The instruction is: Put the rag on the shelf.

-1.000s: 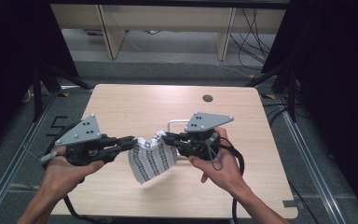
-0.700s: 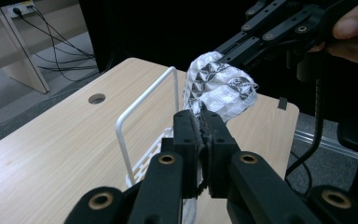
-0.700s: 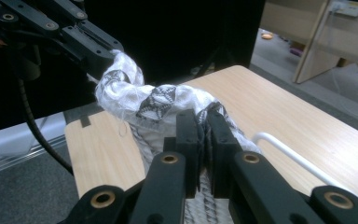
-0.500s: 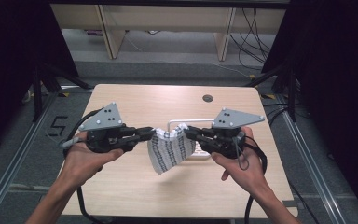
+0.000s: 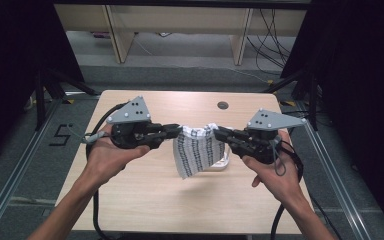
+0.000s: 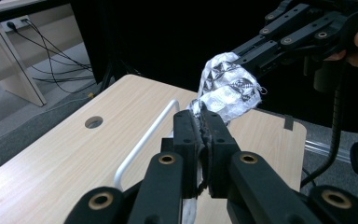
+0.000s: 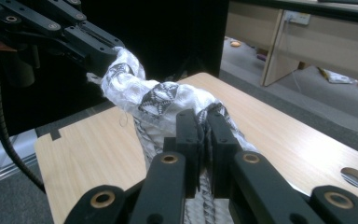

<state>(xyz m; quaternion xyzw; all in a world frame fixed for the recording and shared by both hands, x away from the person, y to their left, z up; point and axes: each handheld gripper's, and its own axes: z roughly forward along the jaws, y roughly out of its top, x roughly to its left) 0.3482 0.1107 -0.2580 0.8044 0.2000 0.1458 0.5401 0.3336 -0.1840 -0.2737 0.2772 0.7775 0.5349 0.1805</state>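
High view showed a person's two hands holding a patterned cloth (image 5: 196, 150) in the air above the middle of the desk (image 5: 150, 195), one edge stretched between the two tools. The left gripper (image 5: 176, 131) pinched the cloth's upper left corner, its jaws pressed together on the fabric; the right gripper (image 5: 219, 133) pinched the upper right corner in the same way. Held by two neighbouring corners, the cloth hung down freely, which I judged a grip meant to spread it flat or to start a fold, since gravity pulled the loose part straight.

The cloth was white with dark rows of small geometric figures running in stripes. Its top edge sagged and bunched between the grippers, and the lower end came to a slanted point close over the desk; whether it touched the wood could not be told.

In the left gripper view the fabric (image 6: 228, 88) looked crumpled and thin between the far jaws. Behind the cloth a white wire rack (image 5: 225, 161) lay on the desk, partly hidden.
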